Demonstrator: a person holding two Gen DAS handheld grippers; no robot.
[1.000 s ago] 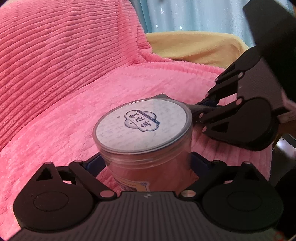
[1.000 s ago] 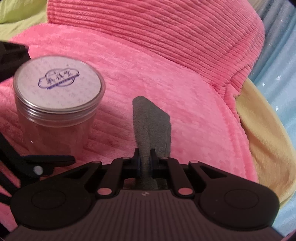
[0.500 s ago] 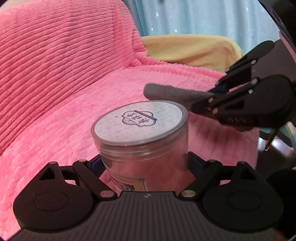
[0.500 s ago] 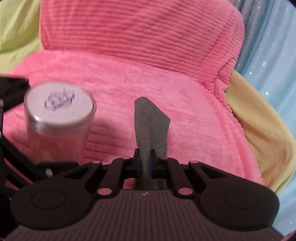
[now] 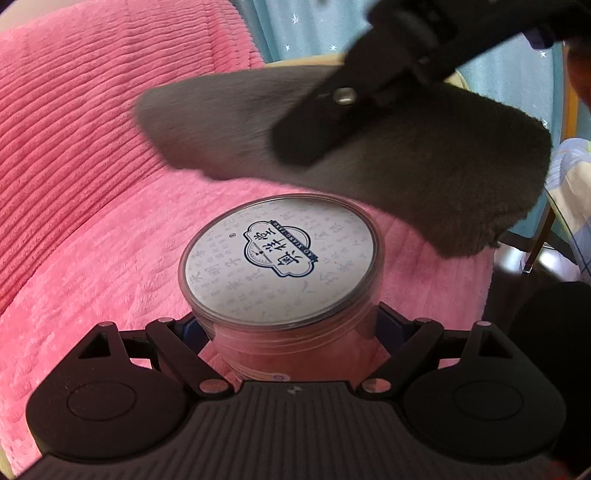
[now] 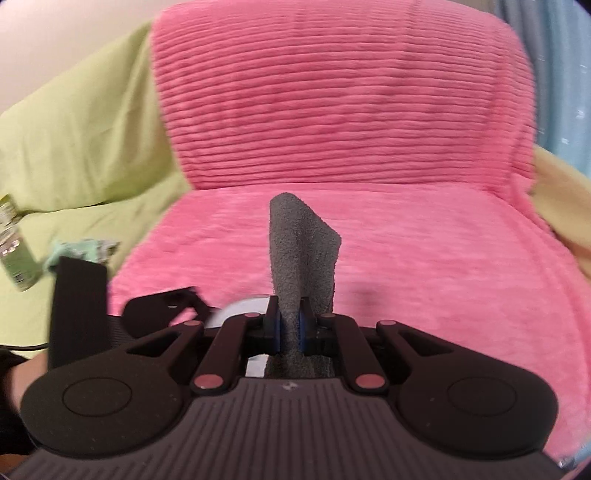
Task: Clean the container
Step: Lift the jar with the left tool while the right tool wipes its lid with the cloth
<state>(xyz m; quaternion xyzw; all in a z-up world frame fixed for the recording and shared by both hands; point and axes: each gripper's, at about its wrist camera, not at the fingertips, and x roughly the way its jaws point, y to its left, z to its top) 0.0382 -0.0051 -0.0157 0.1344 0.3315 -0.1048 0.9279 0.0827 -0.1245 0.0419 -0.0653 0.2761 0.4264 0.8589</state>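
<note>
A: Left claw [image 5: 286,332]. State?

B: Clamped on the container [image 5: 284,295], a clear round jar. The two fingers press its wall from either side, low down under the lid [image 5: 279,258]. Jar upright, held over the pink blanket [image 5: 92,258]; whether its base rests on the fabric is hidden by the claw body.

A: Lid markings?

B: White disc, dark blue emblem in the middle, faint grey characters all around. Seen upside down from the left wrist view.

A: Right claw [image 6: 290,328]?

B: Closed tight on a grey cloth [image 6: 299,251]. The blue pads [image 6: 277,330] pinch a fold of it; the free end stands up ahead of the fingers. Picture is blurred.

A: Cloth relative to the jar?

B: From the left wrist view the cloth [image 5: 388,158] spreads above the lid, towards its far and right side. A gap of pink shows between them, so apart, not touching. The right claw [image 5: 351,103] comes in from the upper right. In the right wrist view a sliver of the lid [image 6: 240,308] shows just below and left of the fingers.

A: Surroundings?

B: Ribbed pink cushion [image 6: 332,92] behind, green cover [image 6: 81,140] to the left, yellow cover [image 6: 561,184] to the right, blue starred curtain [image 5: 306,29] beyond.
</note>
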